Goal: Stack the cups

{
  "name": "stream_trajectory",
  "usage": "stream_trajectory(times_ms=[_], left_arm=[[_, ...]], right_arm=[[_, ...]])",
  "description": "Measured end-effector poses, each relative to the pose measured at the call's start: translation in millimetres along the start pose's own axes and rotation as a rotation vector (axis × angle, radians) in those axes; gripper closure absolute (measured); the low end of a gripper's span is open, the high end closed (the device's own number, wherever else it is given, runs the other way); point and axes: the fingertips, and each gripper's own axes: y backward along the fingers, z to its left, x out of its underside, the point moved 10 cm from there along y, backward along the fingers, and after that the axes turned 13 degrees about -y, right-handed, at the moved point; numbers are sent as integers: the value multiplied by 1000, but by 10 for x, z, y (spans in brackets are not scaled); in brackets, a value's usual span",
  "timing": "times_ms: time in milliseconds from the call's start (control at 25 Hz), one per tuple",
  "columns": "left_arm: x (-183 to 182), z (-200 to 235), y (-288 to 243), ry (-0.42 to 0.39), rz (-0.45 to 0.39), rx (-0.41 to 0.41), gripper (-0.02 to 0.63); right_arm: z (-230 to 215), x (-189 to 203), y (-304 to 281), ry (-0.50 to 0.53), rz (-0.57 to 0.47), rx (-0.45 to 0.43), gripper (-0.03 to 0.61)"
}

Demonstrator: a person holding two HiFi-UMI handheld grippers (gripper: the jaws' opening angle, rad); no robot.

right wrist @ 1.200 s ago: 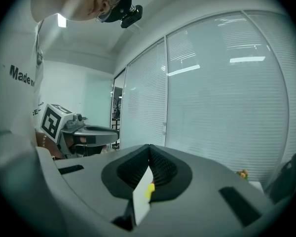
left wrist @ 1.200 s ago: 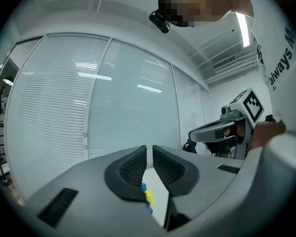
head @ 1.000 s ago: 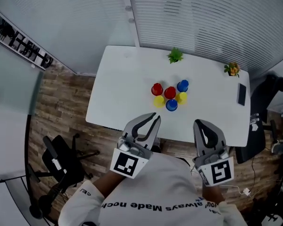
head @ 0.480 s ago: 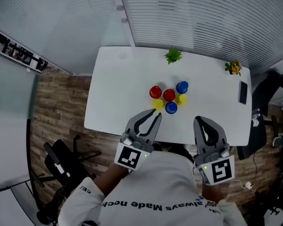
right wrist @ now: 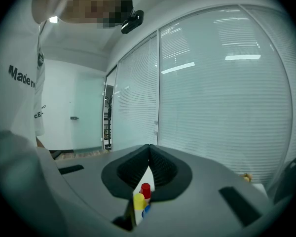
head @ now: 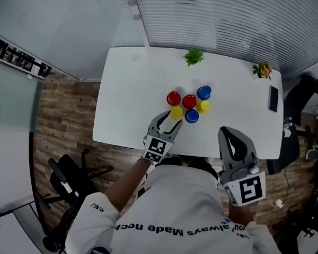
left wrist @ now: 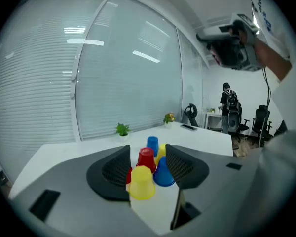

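A white tabletop [head: 132, 99] carries six upturned cups in one tight cluster. Around the middle red cup [head: 189, 101] sit a second red cup [head: 173, 98] to its left, a far blue cup [head: 204, 92] and a right yellow cup [head: 203, 107] to its right, and a near yellow cup [head: 176, 112] and a near blue cup [head: 192, 116] in front of it. Beyond it stands a green plant [head: 193, 56]. Well to its right are an orange-flowered plant [head: 263, 69] and a dark phone [head: 273, 99].

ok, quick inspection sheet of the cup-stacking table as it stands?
Surface: white table, cups grouped near its middle.
Job's things: two red cups, two blue cups, two yellow cups, all upside down, none stacked.
Clutter: green plant, flowering plant and phone at the far and right edges.
Grippers: left gripper fingers opening, near yellow cup at their tips, not gripped; right gripper shut, empty, at the table's near edge.
Cables: nothing seen on the table.
Surroundings: blinds, wood floor, office chairs.
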Motion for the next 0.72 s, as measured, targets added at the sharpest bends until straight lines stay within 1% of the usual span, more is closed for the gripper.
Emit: stream_trajectory(times_ms=[160,280,480,560,600,720], left_arm=[[555,-34,-317,2,110,34,354],[814,-67,-486,-17,160,53,345],[948,-86,-638,-36,193,27,344],[951,-103,-648,-42,189,18,353],[948,-116,-632,-46,184,17,374],[888,-144,-463,-35,162,11,377]], right_arm=[[7,18,37,-4,3,16,571],[5,43,64,-11,7,36,571],[10,93,122,-20,16,60,572],[9,99,143,-24,15,68,572],[12,101,149,-24,15,69,572],[37,109,154,-24,16,69,571]])
